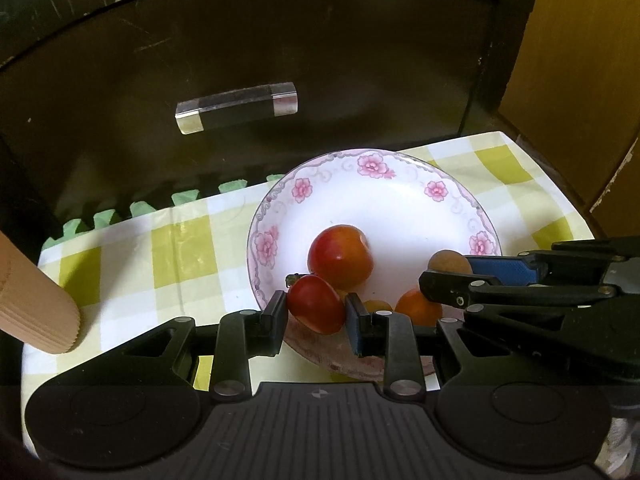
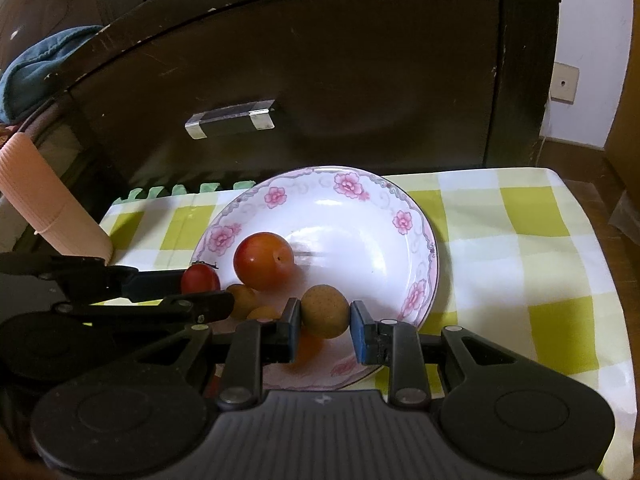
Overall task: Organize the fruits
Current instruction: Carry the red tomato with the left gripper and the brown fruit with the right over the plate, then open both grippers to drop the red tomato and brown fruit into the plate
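Black hand-held gripper [image 1: 316, 316], blue finger pads [image 1: 354, 330], silver pivot screws, ribbed grey base

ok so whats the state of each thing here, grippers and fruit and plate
left gripper: shut on the small red fruit, above the plate's near edge
right gripper: shut on the brown round fruit, over the plate
large red fruit: loose in the plate
orange fruits: lying in the plate
floral plate: upright on the checked cloth
drawer: closed
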Action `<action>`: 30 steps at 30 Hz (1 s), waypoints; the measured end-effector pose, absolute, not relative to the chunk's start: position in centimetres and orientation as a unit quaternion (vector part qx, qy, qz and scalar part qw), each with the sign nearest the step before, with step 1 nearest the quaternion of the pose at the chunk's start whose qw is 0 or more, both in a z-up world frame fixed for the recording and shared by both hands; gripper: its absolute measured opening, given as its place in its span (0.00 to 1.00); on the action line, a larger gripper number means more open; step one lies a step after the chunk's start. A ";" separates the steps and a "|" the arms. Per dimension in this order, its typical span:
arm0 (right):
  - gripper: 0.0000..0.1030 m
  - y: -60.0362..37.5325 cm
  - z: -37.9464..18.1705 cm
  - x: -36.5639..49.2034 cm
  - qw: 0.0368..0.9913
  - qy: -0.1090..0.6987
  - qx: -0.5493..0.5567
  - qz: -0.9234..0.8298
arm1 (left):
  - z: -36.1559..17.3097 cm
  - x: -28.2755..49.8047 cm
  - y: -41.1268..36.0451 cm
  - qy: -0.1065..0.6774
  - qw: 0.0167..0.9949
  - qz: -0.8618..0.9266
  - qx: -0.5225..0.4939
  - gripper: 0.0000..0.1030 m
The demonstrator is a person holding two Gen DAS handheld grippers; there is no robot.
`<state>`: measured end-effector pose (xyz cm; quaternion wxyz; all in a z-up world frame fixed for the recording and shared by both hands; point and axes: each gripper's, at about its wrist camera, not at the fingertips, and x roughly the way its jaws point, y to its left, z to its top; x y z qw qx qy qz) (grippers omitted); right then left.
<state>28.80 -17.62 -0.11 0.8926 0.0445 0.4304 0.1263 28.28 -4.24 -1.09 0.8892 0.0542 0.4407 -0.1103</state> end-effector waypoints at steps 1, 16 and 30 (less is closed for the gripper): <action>0.26 -17.6 -0.1 28.9 0.893 0.429 0.045 0.127 | -1.1 28.3 -4.2 0.441 0.889 -0.110 0.053 0.36; 0.26 -17.9 -0.5 30.2 0.897 0.416 0.059 0.136 | -1.6 29.5 -3.9 0.439 0.891 -0.110 0.043 0.37; 0.26 -18.0 -0.6 30.6 0.899 0.410 0.070 0.138 | -1.6 29.9 -3.5 0.435 0.893 -0.103 0.040 0.41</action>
